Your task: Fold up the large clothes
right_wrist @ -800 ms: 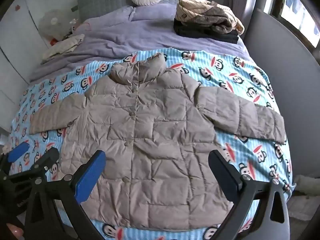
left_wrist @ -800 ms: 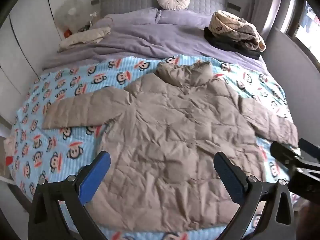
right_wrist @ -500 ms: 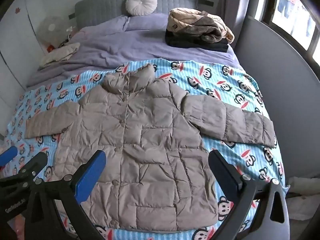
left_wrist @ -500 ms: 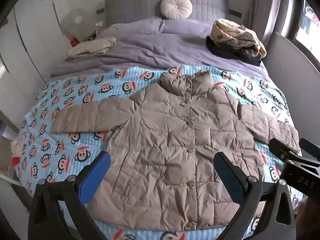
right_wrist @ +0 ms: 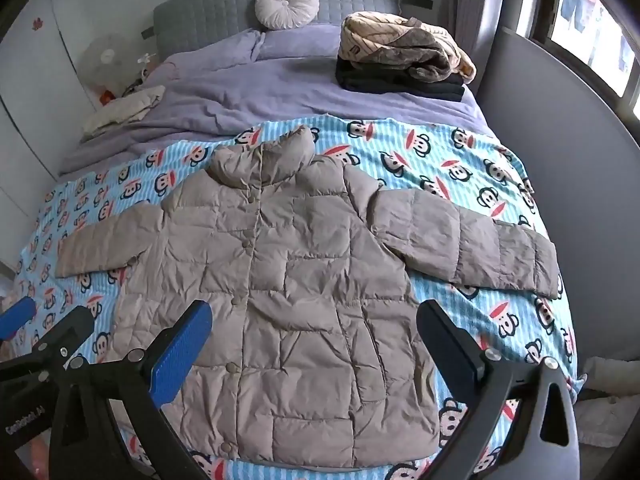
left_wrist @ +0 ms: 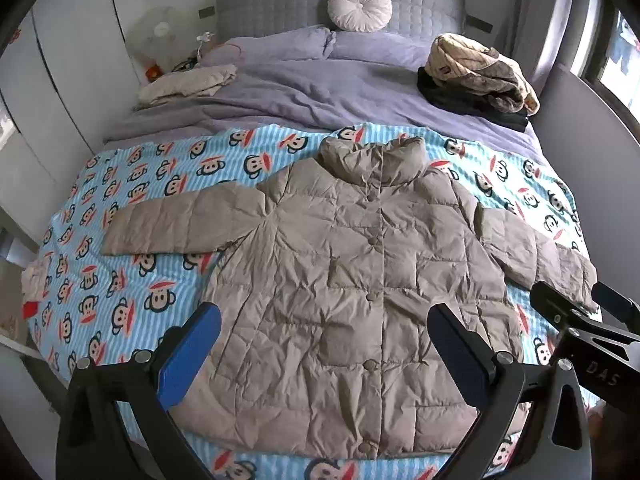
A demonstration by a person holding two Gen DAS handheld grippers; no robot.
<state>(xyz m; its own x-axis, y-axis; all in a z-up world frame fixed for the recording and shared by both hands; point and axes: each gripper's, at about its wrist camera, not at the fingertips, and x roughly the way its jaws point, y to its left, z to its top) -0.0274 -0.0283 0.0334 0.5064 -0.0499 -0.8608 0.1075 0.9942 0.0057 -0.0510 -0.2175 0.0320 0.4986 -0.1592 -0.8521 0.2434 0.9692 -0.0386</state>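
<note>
Basically, nothing was gripped. The taupe quilted puffer jacket (left_wrist: pixel 360 280) lay flat, front up and buttoned, on the blue striped monkey-print blanket (left_wrist: pixel 132 288) covering the foot half of the bed. Collar pointed toward the grey padded headboard (left_wrist: pixel 280 0), hem sat nearest the cameras, both sleeves were spread out to the sides. That layout looked deliberate: spread flat so the sleeves could be folded inward first.

The left tongs (left_wrist: pixel 324 356) were wide open, hovering above the hem area, touching no fabric. The right tongs (right_wrist: pixel 316 344) were likewise spread wide and empty, also over the lower half of the jacket. Each set was visible at the edge of the other's view, so the two sat side by side at the foot of the bed.

The stack of folded dark and beige clothes (right_wrist: pixel 404 64) rested on the lilac duvet (left_wrist: pixel 320 92) near the headboard, well apart from the jacket, probably finished items parked out of the way. A round white cushion (left_wrist: pixel 360 6) leaned on the headboard.

Judgement: folding not started; a sleeve cuff seemed the likely first grab.
</note>
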